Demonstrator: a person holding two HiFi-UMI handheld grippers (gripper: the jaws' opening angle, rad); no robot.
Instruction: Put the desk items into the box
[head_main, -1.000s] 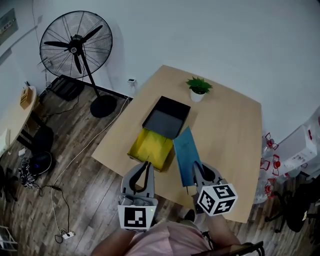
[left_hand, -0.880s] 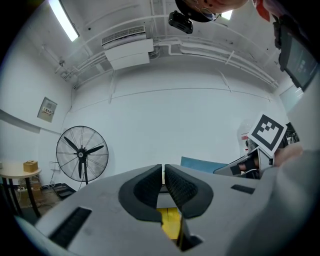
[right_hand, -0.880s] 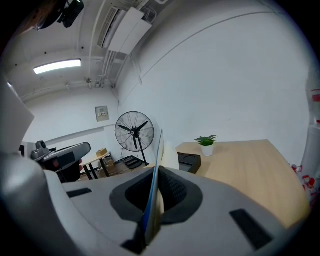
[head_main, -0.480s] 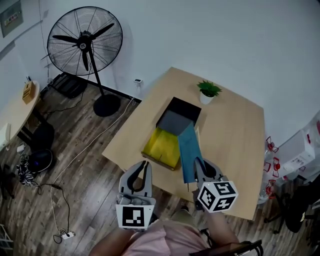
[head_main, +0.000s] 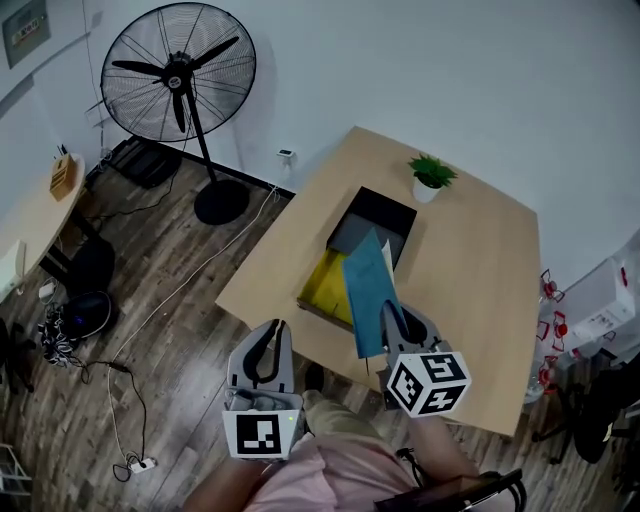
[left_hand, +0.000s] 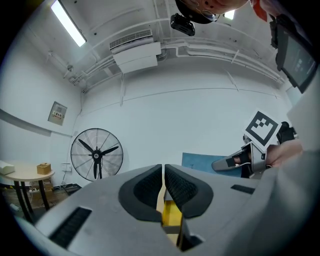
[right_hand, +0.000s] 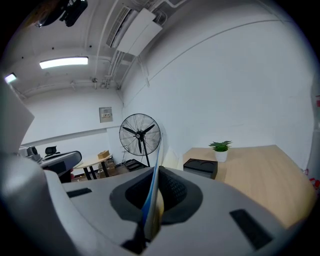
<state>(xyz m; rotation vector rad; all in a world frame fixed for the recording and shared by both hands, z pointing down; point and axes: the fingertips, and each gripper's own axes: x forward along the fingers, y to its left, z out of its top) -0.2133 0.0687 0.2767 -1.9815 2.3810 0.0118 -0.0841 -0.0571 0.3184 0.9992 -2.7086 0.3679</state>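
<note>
A black open box (head_main: 375, 222) sits on the wooden table (head_main: 470, 280), with a yellow flat item (head_main: 322, 285) lying against its near side. My right gripper (head_main: 392, 318) is shut on a blue book (head_main: 367, 290), held tilted up above the table's near edge and overlapping the yellow item and box. In the right gripper view the blue book (right_hand: 153, 187) stands edge-on between the jaws, with the black box (right_hand: 200, 167) beyond. My left gripper (head_main: 268, 335) hangs off the table's near-left edge, jaws shut with nothing held (left_hand: 163, 176).
A small potted plant (head_main: 431, 176) stands at the table's far side behind the box. A large standing fan (head_main: 180, 75) is on the floor to the left, cables trail over the wooden floor (head_main: 150, 330), and a round side table (head_main: 30, 225) stands far left.
The right gripper has lifted the blue book off the table and tilted it up toward the box. The left gripper has drawn back slightly from the table edge.
</note>
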